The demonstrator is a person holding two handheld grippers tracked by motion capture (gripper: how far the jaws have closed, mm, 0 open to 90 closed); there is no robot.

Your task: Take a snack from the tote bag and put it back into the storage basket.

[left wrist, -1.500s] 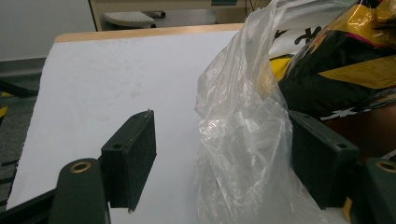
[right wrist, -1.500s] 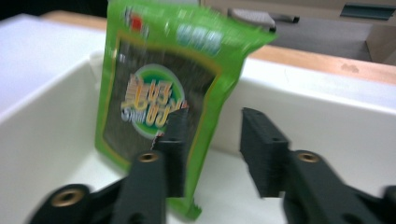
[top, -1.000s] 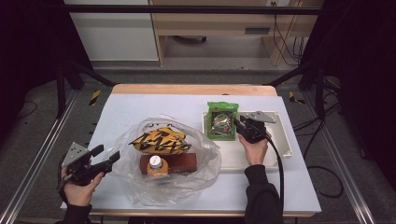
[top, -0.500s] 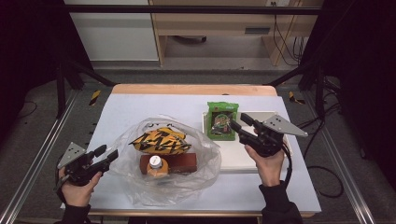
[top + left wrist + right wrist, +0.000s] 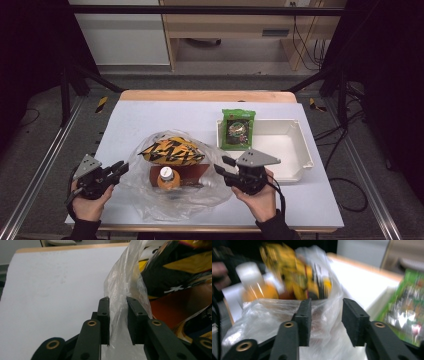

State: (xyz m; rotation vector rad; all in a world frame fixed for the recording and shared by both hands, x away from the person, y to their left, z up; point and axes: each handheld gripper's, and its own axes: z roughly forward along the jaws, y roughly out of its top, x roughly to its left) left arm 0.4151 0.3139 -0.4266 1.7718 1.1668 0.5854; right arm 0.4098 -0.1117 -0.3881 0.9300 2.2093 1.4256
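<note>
Left gripper view: left hand-held gripper (image 5: pixel 118 322) jaws, just closing, straddle the clear plastic bag (image 5: pixel 122 285). Right hand-held gripper (image 5: pixel 325 322) jaws, also closing, apparently stand apart at the bag's blurred edge.

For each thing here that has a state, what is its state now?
Plastic bag: open, lying on the table, holding snacks.
Orange bottle: capped, inside the bag.
Yellow-black snack bag: sealed, inside the bag.
Green packet: leaning in the white tray.
Left gripper: closing around the bag's edge.
Right gripper: at the bag, closing.

Open table (image 5: pixel 150 115) left and behind; plastic bag (image 5: pixel 200 197) mid-front, white tray (image 5: pixel 295 150) and green packet (image 5: pixel 238 127) blocking right.
</note>
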